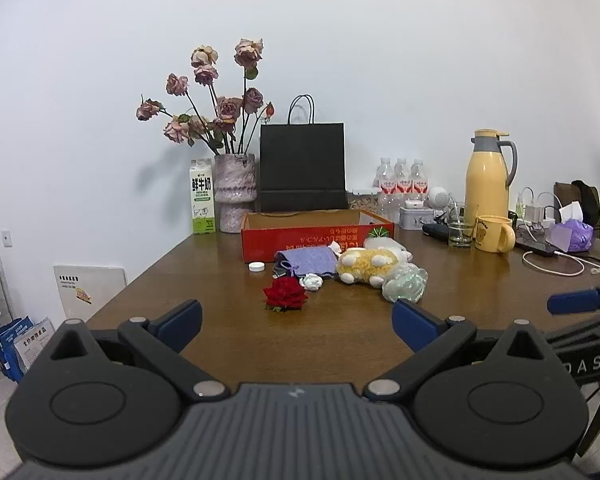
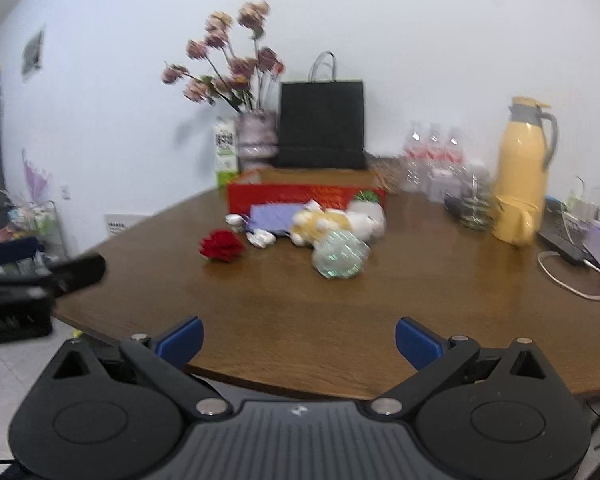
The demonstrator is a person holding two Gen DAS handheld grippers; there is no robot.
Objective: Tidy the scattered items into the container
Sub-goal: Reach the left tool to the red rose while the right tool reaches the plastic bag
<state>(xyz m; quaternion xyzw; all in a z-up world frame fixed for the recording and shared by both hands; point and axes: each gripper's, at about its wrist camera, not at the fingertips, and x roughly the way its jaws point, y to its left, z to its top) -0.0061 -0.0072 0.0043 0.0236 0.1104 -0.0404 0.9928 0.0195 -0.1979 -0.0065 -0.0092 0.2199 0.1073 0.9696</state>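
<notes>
I see a brown wooden table [image 1: 228,344] against a white wall [image 1: 380,40], red box [image 1: 316,236] behind scattered items; my left tool [image 1: 296,326] and right tool [image 2: 299,340] gape wide, empty.

A: How many things lie scattered ahead of the jaws?
B: One red rose head [image 1: 285,298], one white crumpled paper ball [image 1: 313,281], one lilac knitted pouch [image 1: 308,261], one yellow-and-white plush toy [image 1: 370,265], one clear green-tinted plastic bag [image 1: 406,285], one white round cap [image 1: 256,267].
A: And boxes beyond them?
B: One red open cardboard box [image 1: 300,239].
A: Farther back?
B: Three clear water bottles [image 1: 402,181], one yellow thermos jug [image 1: 488,176], one yellow mug [image 1: 494,233], one black paper bag [image 1: 302,166], one milk carton [image 1: 202,196], one vase [image 1: 235,192].
</notes>
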